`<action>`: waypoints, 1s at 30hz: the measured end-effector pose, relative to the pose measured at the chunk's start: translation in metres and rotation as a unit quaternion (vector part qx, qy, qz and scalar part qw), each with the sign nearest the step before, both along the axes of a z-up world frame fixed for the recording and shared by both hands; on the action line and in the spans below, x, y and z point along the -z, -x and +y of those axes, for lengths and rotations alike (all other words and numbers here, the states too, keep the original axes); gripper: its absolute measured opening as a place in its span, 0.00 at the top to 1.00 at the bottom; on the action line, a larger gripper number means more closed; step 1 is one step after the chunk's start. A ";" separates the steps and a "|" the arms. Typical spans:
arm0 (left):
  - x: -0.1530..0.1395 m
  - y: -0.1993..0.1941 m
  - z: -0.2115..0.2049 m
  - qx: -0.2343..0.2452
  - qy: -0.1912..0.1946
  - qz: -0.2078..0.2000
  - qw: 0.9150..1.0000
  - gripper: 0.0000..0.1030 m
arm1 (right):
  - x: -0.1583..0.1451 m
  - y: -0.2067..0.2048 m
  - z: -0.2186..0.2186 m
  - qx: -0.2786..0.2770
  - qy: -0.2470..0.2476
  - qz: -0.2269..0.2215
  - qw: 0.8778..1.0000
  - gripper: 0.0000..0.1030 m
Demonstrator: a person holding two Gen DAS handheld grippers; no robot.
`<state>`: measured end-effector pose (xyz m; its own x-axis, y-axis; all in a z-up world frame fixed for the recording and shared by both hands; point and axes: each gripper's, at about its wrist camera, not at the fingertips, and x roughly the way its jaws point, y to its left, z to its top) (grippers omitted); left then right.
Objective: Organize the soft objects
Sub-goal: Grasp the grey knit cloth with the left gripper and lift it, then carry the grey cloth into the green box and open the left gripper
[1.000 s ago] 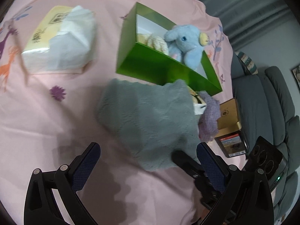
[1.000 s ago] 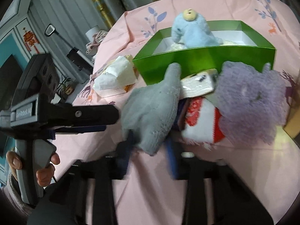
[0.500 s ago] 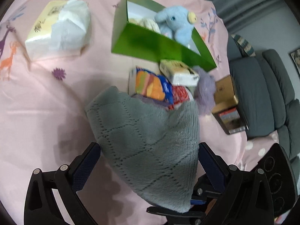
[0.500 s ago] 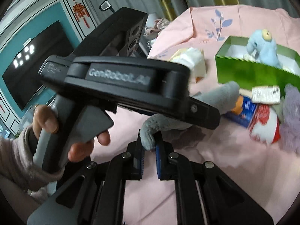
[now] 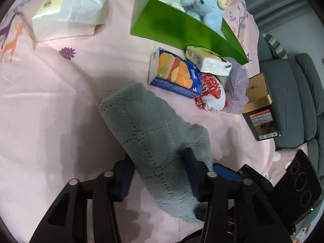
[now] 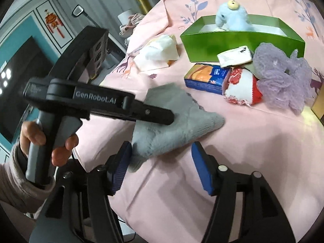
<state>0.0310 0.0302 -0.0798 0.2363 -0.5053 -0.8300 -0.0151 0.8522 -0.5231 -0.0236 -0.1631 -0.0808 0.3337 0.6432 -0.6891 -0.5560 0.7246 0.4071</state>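
A grey fluffy cloth (image 5: 154,135) lies bunched on the pink tablecloth. My left gripper (image 5: 159,174) is shut on its near part. It also shows in the right wrist view (image 6: 174,119), where my right gripper (image 6: 162,167) is open just in front of its edge. A green box (image 5: 182,26) at the back holds a blue plush elephant (image 5: 204,6). A red-and-white sock (image 5: 212,93) and a purple mesh puff (image 5: 237,87) lie by the box.
A tissue pack (image 5: 68,10) lies at the back left. A blue-and-orange tissue packet (image 5: 174,73) and a white packet (image 5: 208,60) sit before the green box. A gold-and-black tin (image 5: 261,111) stands near the table's right edge, beside a grey sofa (image 5: 293,93).
My left gripper has closed on the grey cloth. My right gripper has let go of the cloth and opened. The cloth has come down onto the table.
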 end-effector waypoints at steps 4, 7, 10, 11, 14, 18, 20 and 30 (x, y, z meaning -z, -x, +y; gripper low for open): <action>0.001 0.001 0.004 -0.011 0.014 -0.001 1.000 0.71 | 0.013 -0.008 0.008 0.001 0.009 0.009 1.000 0.60; -0.001 0.004 0.004 -0.008 0.017 -0.010 1.000 0.78 | 0.016 -0.006 0.014 -0.001 0.021 -0.005 1.000 0.80; -0.005 0.007 0.000 -0.002 0.015 -0.017 1.000 0.81 | 0.014 -0.002 0.013 -0.002 0.027 -0.014 1.000 0.91; -0.008 0.009 -0.003 0.000 0.013 -0.020 1.000 0.81 | 0.011 -0.002 0.012 0.001 0.028 -0.021 0.999 0.92; -0.026 0.016 -0.009 0.007 0.005 -0.048 0.999 0.81 | -0.002 0.001 0.007 0.007 0.027 -0.045 0.999 0.92; -0.055 0.023 -0.016 0.015 0.002 -0.087 0.996 0.81 | -0.027 0.003 0.002 0.022 0.024 -0.085 0.996 0.93; -0.074 0.027 -0.020 0.018 -0.001 -0.112 0.994 0.81 | -0.041 0.005 -0.002 0.028 0.017 -0.104 0.994 0.93; -0.133 0.020 -0.043 0.036 -0.021 -0.180 0.983 0.81 | -0.092 0.003 -0.021 0.048 -0.008 -0.172 0.984 0.93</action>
